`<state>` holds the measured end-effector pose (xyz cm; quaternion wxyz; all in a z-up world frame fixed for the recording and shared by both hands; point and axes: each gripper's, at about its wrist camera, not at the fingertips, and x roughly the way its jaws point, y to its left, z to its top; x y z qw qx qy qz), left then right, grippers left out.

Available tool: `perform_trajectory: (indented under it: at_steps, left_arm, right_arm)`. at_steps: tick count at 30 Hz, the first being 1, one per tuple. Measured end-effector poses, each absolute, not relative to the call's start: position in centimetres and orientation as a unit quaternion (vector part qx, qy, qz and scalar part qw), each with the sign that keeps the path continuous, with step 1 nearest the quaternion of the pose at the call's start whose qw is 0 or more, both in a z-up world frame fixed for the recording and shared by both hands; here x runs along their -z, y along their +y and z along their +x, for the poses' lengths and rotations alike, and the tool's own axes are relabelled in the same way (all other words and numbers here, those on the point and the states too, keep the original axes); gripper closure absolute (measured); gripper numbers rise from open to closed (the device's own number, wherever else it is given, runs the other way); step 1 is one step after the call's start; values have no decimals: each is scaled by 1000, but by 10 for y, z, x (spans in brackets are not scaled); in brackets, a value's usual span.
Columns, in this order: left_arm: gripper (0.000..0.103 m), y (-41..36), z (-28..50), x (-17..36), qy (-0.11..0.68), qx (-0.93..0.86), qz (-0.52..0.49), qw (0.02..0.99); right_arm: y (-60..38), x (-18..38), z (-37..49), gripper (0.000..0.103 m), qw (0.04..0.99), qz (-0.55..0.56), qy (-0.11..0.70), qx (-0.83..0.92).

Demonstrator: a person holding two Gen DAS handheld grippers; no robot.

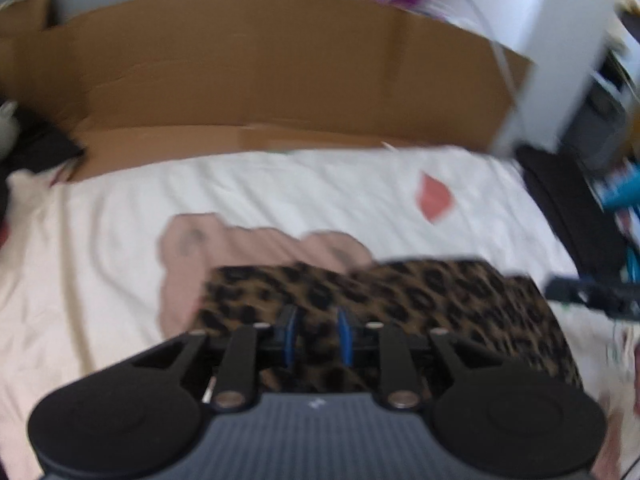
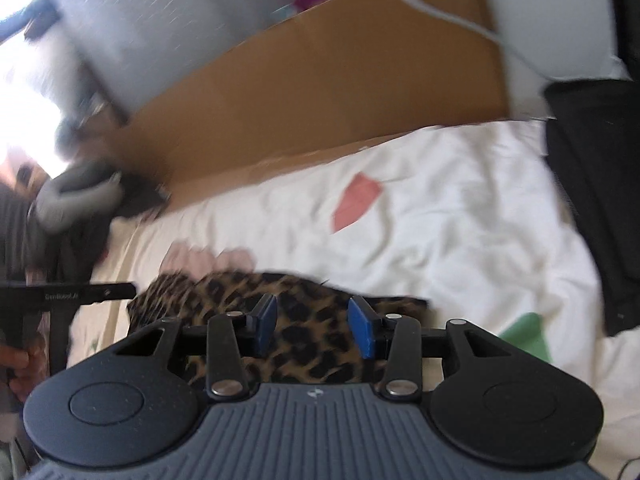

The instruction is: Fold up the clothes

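Note:
A leopard-print garment (image 1: 400,300) lies folded on the white bedsheet (image 1: 280,192), partly on top of a pale pink garment (image 1: 192,256). My left gripper (image 1: 316,332) hovers over its near edge, blue pads (image 1: 289,332) a narrow gap apart and open, with print showing between them. The right wrist view shows the same leopard garment (image 2: 312,344) under my right gripper (image 2: 314,324), which is open wider. The pink garment (image 2: 200,260) peeks out behind it. Each gripper shows in the other's view: the right gripper (image 1: 592,292), and the left gripper (image 2: 60,296) with a hand (image 2: 16,360). Both views are motion-blurred.
A flattened cardboard sheet (image 1: 260,80) stands along the far side of the bed. A red patch (image 1: 434,198) and a green patch (image 2: 528,336) mark the sheet. Dark clothing (image 2: 592,200) lies at the right edge, and a grey and dark pile (image 2: 76,200) at the left.

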<state>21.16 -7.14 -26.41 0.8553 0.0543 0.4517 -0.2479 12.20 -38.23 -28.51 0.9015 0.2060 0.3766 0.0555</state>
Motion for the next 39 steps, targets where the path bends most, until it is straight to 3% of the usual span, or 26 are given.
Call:
perform_trajectory:
  at_steps: [4,11,34,39]
  left_arm:
    - [82,-88,201,271,452,283,66,843]
    - [82,-102,205,295,459,282,67,840]
    - [82,-121,234,306,443,278,34,852]
    - [80,-130,231,317,444,278,74,849]
  right_arm:
    - [-361,285,124,56,902,180,384,-80]
    - [-326,306,136,67,892,120,427,-90]
    - [-329,325,185,69,892,108,433,-78]
    - [-329,319,175,70,898,96,417,-100]
